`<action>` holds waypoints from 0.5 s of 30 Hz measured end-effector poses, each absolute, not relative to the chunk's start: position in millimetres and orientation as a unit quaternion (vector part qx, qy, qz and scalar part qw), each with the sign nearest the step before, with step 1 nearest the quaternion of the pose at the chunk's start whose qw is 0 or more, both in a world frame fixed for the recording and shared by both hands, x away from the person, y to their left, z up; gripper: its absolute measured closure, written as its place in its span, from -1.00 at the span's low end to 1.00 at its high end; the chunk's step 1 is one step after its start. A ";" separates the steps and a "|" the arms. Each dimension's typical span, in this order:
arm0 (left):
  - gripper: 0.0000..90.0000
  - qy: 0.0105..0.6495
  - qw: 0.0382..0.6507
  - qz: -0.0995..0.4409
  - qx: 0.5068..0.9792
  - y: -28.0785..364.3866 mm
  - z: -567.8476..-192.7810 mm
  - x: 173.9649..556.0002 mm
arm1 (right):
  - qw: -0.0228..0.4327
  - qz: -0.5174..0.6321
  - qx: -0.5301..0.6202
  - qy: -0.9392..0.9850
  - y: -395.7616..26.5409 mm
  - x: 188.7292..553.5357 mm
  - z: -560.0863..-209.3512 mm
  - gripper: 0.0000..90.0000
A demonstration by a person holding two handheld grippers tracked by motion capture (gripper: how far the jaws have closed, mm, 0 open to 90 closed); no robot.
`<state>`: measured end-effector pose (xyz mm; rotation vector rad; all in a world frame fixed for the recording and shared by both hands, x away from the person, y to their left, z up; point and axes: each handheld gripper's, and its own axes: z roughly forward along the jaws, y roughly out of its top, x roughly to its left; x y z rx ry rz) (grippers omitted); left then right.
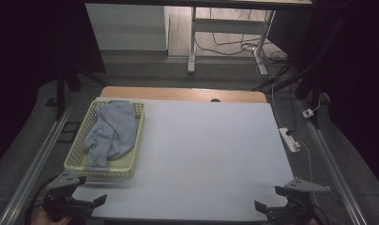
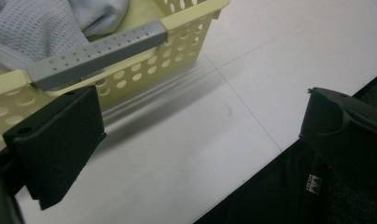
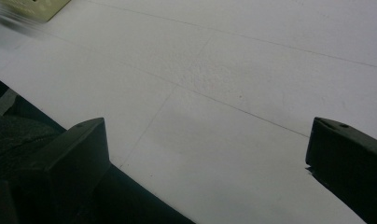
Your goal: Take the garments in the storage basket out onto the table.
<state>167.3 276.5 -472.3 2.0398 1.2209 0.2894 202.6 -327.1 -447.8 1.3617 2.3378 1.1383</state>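
Grey-blue cloth [image 1: 110,133], crumpled, lies inside a pale yellow perforated basket [image 1: 137,136] at the left side of the white table cover [image 1: 211,150]; the fabric runs from the far end of the basket toward its near end, and a fold reaches the far rim. In the left gripper view the cloth [image 2: 42,23] shows a fine mesh weave and sits just behind a grey perforated handle bar [image 2: 95,53] on the basket's near wall [image 2: 144,70]. Left gripper [image 1: 77,202] sits low at the near left corner of the table, just in front of the basket's near end, held from below by a hand [image 1: 40,216] that is barely visible at the bottom edge. Jaws spread wide, nothing between them; one black jaw stands close to the basket wall, apart from it as far as can be told. Right gripper [image 1: 284,208] is at the near right corner, well apart from the basket, jaws likewise wide and empty, over bare white cover [image 3: 233,93]. Both grippers angle inward toward the table middle. Beyond the table's far wooden edge [image 1: 178,93], a power strip [image 1: 289,139] lies on the floor to the right.
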 end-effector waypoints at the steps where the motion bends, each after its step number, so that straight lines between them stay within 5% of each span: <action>1: -1.00 0.474 0.366 0.113 0.792 276.4 -471.9 167.3 | 0.103 0.386 0.461 0.792 -327.1 202.6 -447.8 -1.00; 15: -1.00 0.467 0.384 0.128 0.786 273.2 -467.2 169.7 | 0.098 0.383 0.458 0.796 -326.2 203.5 -448.9 -1.00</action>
